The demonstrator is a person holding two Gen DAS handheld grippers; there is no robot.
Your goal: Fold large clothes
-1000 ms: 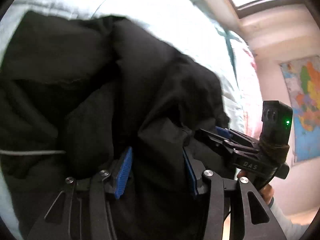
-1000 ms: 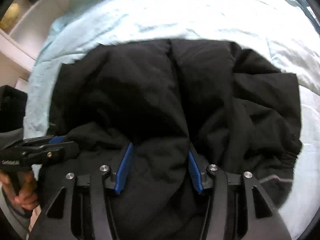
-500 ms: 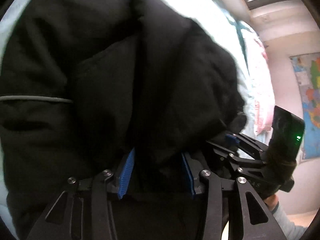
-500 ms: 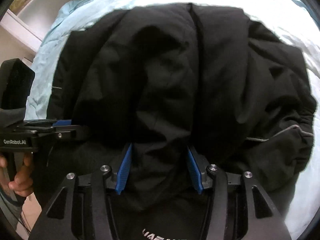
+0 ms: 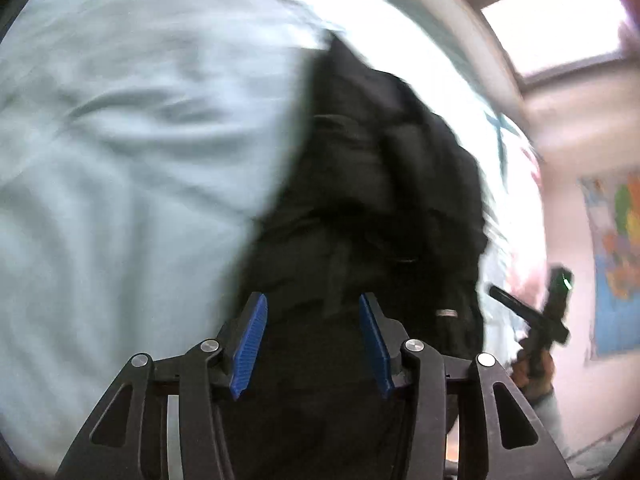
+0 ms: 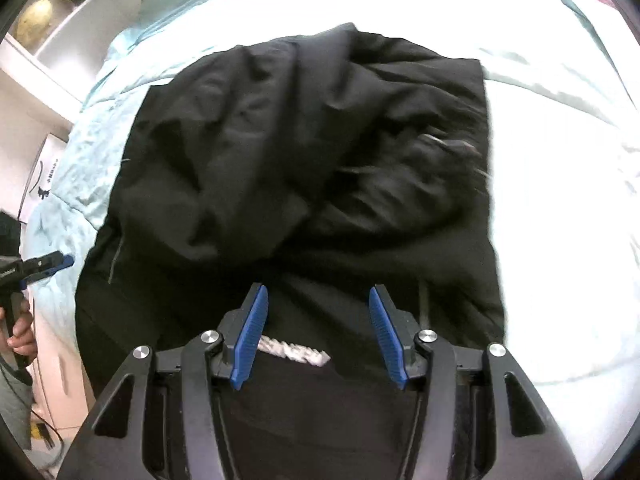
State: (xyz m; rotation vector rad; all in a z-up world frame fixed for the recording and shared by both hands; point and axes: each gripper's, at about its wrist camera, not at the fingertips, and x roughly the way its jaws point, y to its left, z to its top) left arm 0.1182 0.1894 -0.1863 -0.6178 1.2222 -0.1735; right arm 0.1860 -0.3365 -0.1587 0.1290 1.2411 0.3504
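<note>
A large black padded jacket (image 6: 304, 168) lies bunched on a pale blue bed. In the left wrist view the jacket (image 5: 384, 208) fills the middle and right, blurred by motion. My left gripper (image 5: 312, 344) has its blue pads apart, with black cloth lying between and under them; no pinch shows. My right gripper (image 6: 320, 332) is also open over the jacket's near edge, where white lettering (image 6: 294, 353) shows. The left gripper also shows at the left edge of the right wrist view (image 6: 44, 266), and the right gripper in the left wrist view (image 5: 528, 314).
The pale blue bedcover (image 5: 120, 184) spreads to the left of the jacket and all around it (image 6: 560, 160). A wall map (image 5: 616, 264) hangs at the far right. A white shelf unit (image 6: 40, 52) stands at the left beyond the bed.
Both grippers have opened and let the jacket drop onto the bed. The left gripper has swung so that bare bedcover fills its left side. The jacket has settled lower and flatter.
</note>
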